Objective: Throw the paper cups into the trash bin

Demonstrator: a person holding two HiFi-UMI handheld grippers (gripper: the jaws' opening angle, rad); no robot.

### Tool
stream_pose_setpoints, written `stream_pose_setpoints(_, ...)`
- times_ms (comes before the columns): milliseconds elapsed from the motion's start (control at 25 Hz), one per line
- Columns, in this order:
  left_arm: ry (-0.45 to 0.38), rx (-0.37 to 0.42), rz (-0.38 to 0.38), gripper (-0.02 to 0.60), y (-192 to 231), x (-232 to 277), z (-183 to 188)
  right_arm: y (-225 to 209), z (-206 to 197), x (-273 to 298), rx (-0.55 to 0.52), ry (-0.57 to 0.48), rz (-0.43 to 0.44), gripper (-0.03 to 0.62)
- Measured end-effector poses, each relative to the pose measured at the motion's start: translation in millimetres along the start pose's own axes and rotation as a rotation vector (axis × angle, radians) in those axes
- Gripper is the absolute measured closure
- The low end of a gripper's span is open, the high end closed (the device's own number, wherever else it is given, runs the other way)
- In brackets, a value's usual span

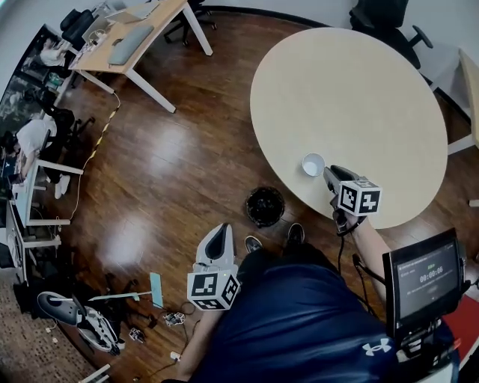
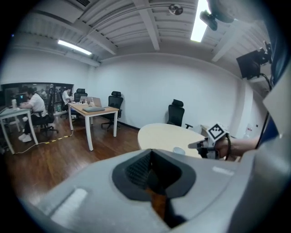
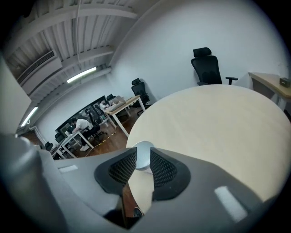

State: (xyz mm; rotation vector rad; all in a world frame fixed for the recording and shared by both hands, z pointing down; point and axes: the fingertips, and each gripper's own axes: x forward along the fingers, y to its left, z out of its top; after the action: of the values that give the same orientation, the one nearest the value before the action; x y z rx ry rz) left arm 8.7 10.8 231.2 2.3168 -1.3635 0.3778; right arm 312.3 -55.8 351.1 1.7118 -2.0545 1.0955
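Cup sits upright near the counter edge, trash bin on the floor nearby; right hand-held gripper gapes open right at it; left hand-held gripper clenched, empty; cup's probably light and crushable, so pinch the wall gently.

Room contents, as observed:
- Round table, pale top, stood on the dark wooden floor.
- Rectangular desk, white legs, carried a closed laptop.
- Black office chair sat behind the round table.
- Seated person in a white top worked at the far desks.
- Yellow-and-black cable strip lay along the floor.
- Small screen showed a lit display.
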Motion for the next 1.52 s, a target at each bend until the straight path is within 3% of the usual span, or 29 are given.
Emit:
stream_pose_setpoints(160,-0.005,-0.025,0.019,0.578,17,2,3,-20,5,17,0.009,0.05,-0.049,0.493)
stream_pose_setpoints(600,0.02,-0.077,0.011,0.578,23,6,-3,-38,-14,50,0.008,0.218,-0.066,0.477)
stream_pose_setpoints(760,0.028,-0.084,0.022,0.578,27,2,-5,-40,-13,52,-0.007,0.233,-0.1,0.55)
stream_pose_setpoints(840,0.026,-0.089,0.027,0.578,31,-2,-5,-37,-12,50,-0.022,0.228,-0.111,0.556)
stream_pose_setpoints(1160,0.013,-0.097,0.011,0.578,44,-3,-6,-12,1,47,-0.062,0.179,-0.081,0.56)
stream_pose_setpoints(1520,-0.019,-0.123,-0.012,0.578,57,-9,-2,69,11,46,-0.219,0.162,0.056,0.56)
